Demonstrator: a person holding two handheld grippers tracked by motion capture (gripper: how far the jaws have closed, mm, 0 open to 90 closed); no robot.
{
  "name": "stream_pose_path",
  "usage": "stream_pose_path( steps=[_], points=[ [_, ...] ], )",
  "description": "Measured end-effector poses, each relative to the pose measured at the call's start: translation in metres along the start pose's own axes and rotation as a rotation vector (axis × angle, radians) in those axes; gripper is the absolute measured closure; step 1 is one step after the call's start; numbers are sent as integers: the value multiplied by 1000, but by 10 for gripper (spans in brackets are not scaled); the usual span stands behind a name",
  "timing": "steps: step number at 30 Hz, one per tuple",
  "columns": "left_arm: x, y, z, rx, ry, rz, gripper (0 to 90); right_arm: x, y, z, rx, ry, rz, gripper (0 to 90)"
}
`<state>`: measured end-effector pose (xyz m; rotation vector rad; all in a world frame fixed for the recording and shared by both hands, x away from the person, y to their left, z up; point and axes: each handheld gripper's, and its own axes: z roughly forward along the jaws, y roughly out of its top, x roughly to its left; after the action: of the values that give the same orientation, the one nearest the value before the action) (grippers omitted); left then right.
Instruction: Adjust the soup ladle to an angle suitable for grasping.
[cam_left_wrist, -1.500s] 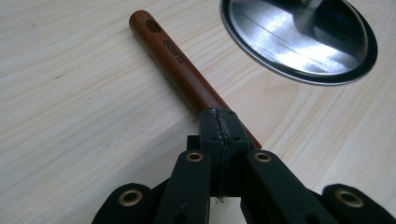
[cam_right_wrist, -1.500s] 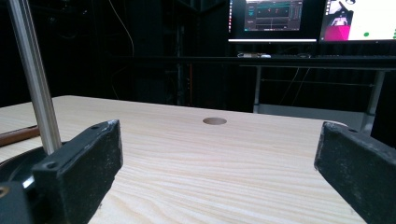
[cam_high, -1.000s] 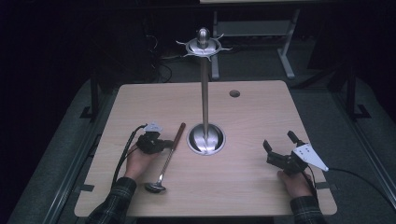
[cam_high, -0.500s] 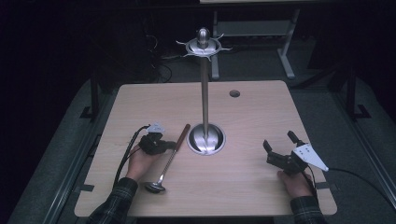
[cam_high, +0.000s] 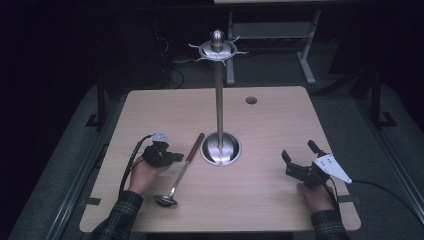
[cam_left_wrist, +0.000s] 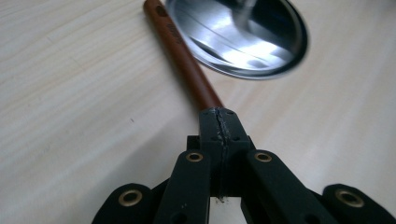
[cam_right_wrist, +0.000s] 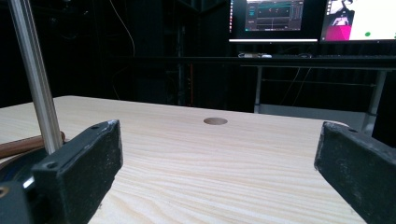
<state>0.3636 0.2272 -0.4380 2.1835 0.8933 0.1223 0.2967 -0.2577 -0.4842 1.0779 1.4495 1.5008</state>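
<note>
A ladle (cam_high: 182, 167) with a brown wooden handle (cam_left_wrist: 184, 60) and a metal bowl lies on the wooden table (cam_high: 165, 107), left of the stand's round steel base (cam_high: 221, 149). My left gripper (cam_high: 178, 158) has its jaws pressed together where the wooden handle meets the thin shaft. In the left gripper view, the handle runs straight out from the left gripper's (cam_left_wrist: 219, 119) tips toward the base (cam_left_wrist: 243, 35). At the table's right, my right gripper (cam_high: 299, 151) rests with its jaws wide apart and nothing between them. The right gripper (cam_right_wrist: 219, 168) faces the stand's pole (cam_right_wrist: 35, 79).
The stand's tall pole (cam_high: 219, 100) carries a hooked crown (cam_high: 217, 49) at its top. A round hole (cam_high: 251, 100) sits in the far right part of the table. Beyond the table are desks, table legs and lit monitors (cam_right_wrist: 308, 18).
The far end of the ladle's handle has swung slightly to the right, toward the stand's base, with the left gripper at its shaft. The right gripper has stayed put.
</note>
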Motion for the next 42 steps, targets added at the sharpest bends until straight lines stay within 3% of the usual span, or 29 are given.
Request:
stream_pose_path(
  steps=[7, 10, 12, 17, 21, 27, 33, 38, 40, 42],
  points=[
    [-22, -14, -24, 75, -37, -30, 900, 0, 0, 0, 0, 2, -2, 2],
    [-35, -24, -24, 117, -54, -37, 900, 0, 0, 0, 0, 2, 0, 2],
    [-42, -29, -24, 154, -51, -11, 900, 0, 0, 0, 0, 2, -1, 2],
    [-53, -33, -20, 175, -52, -15, 900, 0, 0, 0, 0, 2, -1, 2],
    [-51, -34, -15, 224, -45, 7, 900, 0, 0, 0, 1, 2, -2, 2],
    [-50, -34, -12, 254, -31, 21, 900, 0, 0, 0, 0, 2, -1, 2],
    [-48, -34, -14, 255, -16, 15, 900, 0, 0, 0, 0, 2, -1, 2],
    [-44, -37, -17, 232, 22, -12, 900, 0, 0, 0, -1, 2, 1, 2],
    [-40, -37, -20, 256, 33, 7, 900, 0, 0, 0, -1, 2, 0, 2],
    [-38, -38, -21, 260, 46, 0, 900, 0, 0, 0, -1, 2, 0, 2]
  ],
)
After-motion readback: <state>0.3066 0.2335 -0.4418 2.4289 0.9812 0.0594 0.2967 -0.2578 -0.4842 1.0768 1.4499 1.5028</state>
